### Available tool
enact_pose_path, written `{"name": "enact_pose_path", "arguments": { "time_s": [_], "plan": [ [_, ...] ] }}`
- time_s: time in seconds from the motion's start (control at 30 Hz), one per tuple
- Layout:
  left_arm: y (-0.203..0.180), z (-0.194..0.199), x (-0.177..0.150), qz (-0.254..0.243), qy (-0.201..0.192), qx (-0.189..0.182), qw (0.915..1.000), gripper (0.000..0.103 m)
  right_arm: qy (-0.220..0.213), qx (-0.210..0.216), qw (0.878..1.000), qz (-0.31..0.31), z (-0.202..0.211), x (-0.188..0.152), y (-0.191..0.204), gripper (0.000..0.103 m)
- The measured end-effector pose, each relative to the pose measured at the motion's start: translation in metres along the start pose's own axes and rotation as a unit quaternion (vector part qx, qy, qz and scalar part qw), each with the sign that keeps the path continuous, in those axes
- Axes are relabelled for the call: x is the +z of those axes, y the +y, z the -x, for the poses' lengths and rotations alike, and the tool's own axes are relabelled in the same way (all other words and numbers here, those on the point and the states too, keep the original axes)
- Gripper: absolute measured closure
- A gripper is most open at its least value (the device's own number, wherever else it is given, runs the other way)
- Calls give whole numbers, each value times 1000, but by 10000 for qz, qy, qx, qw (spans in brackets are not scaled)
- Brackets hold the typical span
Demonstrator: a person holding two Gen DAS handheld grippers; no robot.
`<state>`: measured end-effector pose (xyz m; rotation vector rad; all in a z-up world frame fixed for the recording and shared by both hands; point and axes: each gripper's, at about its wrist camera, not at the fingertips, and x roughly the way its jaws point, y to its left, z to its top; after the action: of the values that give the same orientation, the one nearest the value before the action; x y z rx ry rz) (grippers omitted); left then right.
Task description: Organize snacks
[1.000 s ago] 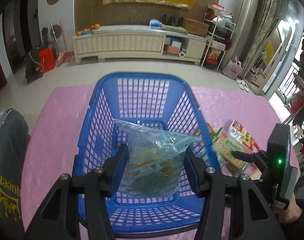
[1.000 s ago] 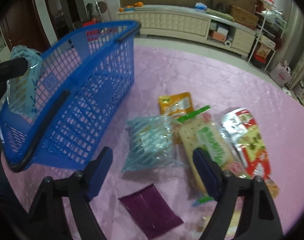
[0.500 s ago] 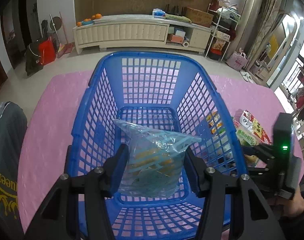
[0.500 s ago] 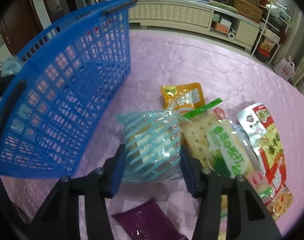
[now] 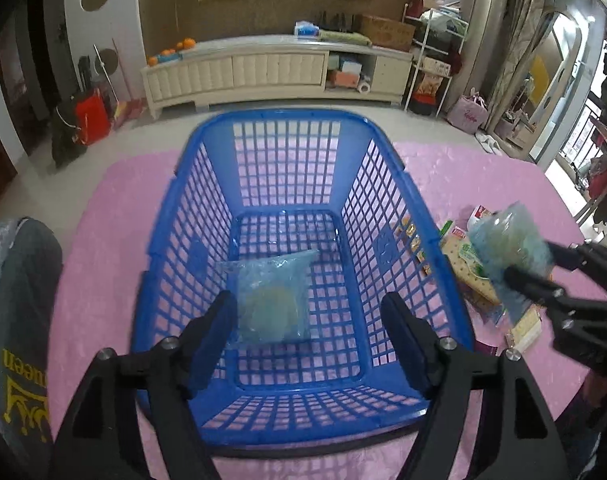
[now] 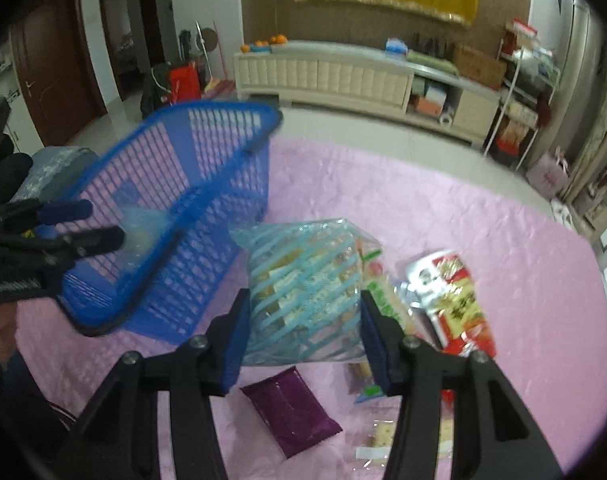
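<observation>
A blue plastic basket (image 5: 383,208) stands on the pink tablecloth; it also shows in the right wrist view (image 6: 207,184). My left gripper (image 5: 309,332) is open above the basket's near end. A light blue striped snack bag (image 5: 273,300) lies loose on the basket floor below it. My right gripper (image 6: 303,328) is shut on a second light blue striped snack bag (image 6: 303,284) and holds it off the table, right of the basket. That bag also shows in the left wrist view (image 5: 507,248).
On the pink tablecloth (image 6: 483,216) right of the basket lie a red and silver packet (image 6: 455,296), a green cracker pack (image 5: 463,264), a purple sachet (image 6: 291,412) and a clear biscuit pack (image 6: 379,436). A grey garment (image 5: 11,320) lies at the left.
My left gripper opened and dropped its blue bag onto the basket floor. My right gripper closed on the other blue bag and lifted it off the table.
</observation>
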<state>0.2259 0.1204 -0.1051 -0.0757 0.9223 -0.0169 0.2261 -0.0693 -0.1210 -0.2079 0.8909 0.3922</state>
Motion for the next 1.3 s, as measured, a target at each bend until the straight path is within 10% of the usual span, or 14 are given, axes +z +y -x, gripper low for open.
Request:
{"name": "enact_pose_path", "arguments": {
  "time_s": [0.6,1.3],
  "plan": [
    [69,67,-17,511,-548,70,9972,30,-391,627,9967,348,36,54,77,47],
    [96,50,-17,685,-397,254,9965,21,636,-297,9907,1163,-41,64,125,46]
  ]
}}
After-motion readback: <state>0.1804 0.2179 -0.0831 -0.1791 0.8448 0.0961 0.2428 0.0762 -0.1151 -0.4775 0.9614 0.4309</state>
